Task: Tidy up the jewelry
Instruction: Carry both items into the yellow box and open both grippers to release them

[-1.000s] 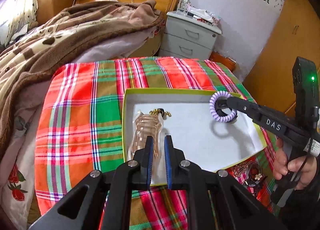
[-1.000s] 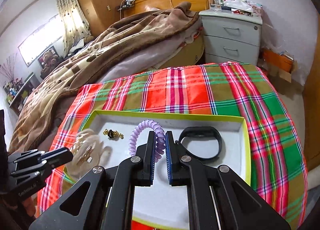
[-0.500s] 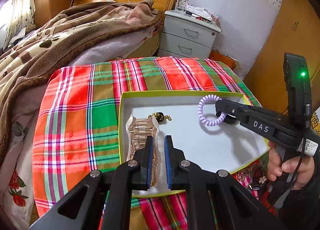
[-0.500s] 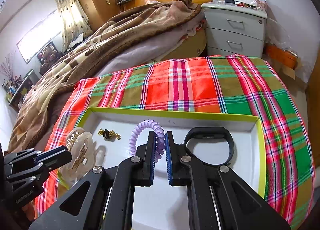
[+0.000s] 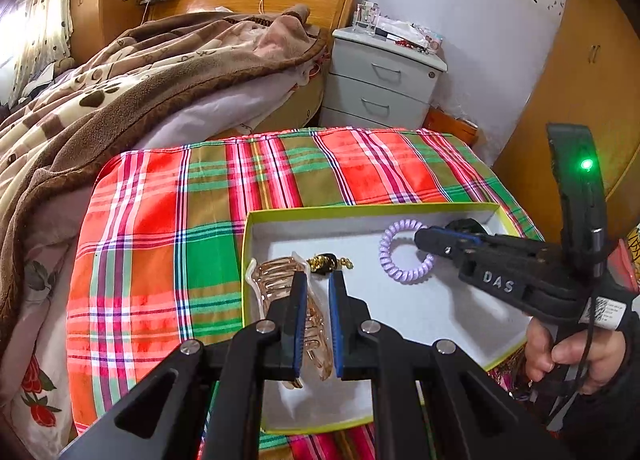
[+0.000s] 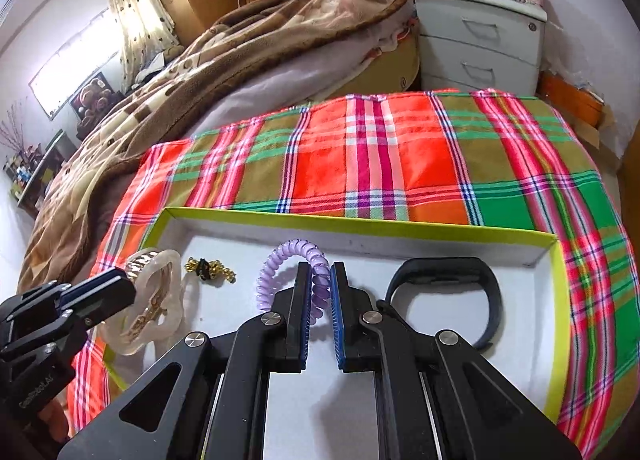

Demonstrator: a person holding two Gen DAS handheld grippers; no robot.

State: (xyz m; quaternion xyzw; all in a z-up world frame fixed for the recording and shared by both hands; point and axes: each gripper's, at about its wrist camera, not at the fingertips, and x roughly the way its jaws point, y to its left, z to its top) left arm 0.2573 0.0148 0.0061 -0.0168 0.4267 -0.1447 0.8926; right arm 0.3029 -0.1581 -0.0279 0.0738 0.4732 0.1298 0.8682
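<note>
A white tray with a lime rim (image 5: 360, 209) lies on the plaid cloth. My left gripper (image 5: 318, 288) is shut on a translucent pink hair claw (image 5: 276, 280) at the tray's left end. My right gripper (image 6: 320, 272) is shut on a purple spiral hair tie (image 6: 280, 260), held low over the tray's middle. In the left wrist view the hair tie (image 5: 404, 258) hangs from the right gripper (image 5: 420, 238). A small gold and black trinket (image 6: 208, 270) lies between claw and tie. A black wristband (image 6: 444, 292) lies in the tray's right part.
The red and green plaid cloth (image 6: 384, 163) covers the table. Behind it are a bed with a brown blanket (image 5: 140, 71) and a grey nightstand (image 5: 384, 79). More trinkets (image 5: 508, 376) lie by the tray's near right corner, under a person's hand (image 5: 568, 352).
The right gripper has come down and nearer with the purple hair tie, closer to the tray floor. The left gripper still holds the hair claw in much the same place.
</note>
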